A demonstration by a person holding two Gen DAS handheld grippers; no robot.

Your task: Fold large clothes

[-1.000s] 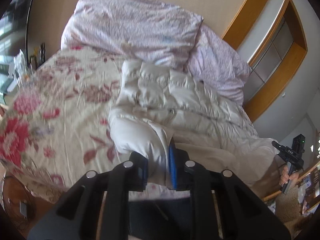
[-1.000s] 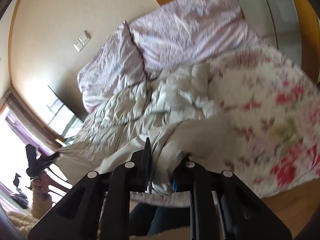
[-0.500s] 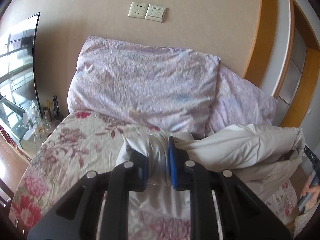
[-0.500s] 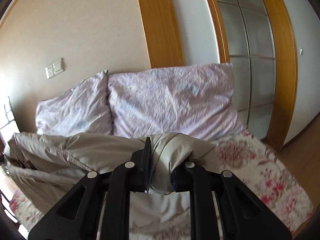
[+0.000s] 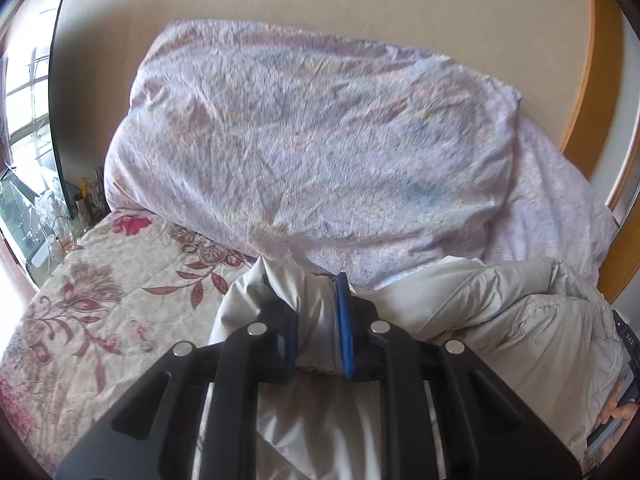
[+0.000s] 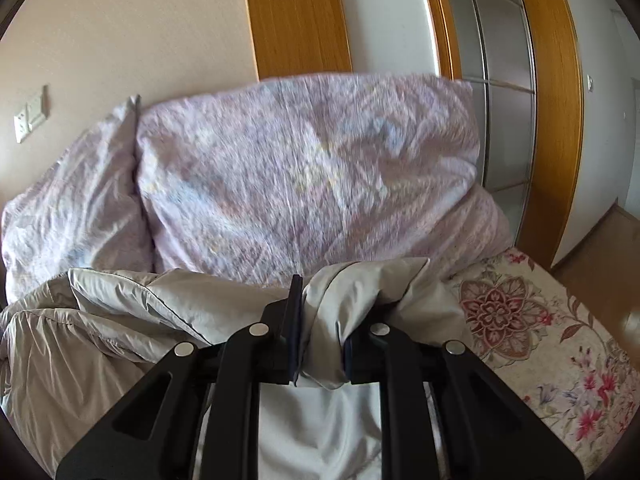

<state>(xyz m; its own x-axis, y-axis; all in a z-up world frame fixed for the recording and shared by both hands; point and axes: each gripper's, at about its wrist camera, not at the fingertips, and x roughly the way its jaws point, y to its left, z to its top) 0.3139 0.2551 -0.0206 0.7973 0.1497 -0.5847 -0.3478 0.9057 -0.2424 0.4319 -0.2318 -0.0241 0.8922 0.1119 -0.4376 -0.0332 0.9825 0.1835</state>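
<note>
A pale beige puffy jacket (image 5: 512, 320) lies bunched on the flowered bedspread (image 5: 100, 312), close under the pillows. My left gripper (image 5: 320, 320) is shut on one pinched corner of it, cloth squeezed between the blue pads. In the right wrist view the same jacket (image 6: 100, 332) spreads to the left, and my right gripper (image 6: 324, 332) is shut on another bunched corner. The folded edge stretches between the two grips. The jacket's lower part is hidden under the gripper bodies.
Two lilac pillows (image 5: 312, 136) (image 6: 300, 176) lean on the wall right ahead. A glass stand with bottles (image 5: 48, 216) sits at the bed's left. A wooden frame with frosted panels (image 6: 508, 80) stands right. A hand (image 5: 620, 416) holding the other gripper shows at the left view's right edge.
Both grippers have swept the held jacket edge across the bed toward the pillows, folding it over. The pillows now fill both views, and the two grips have come closer together.
</note>
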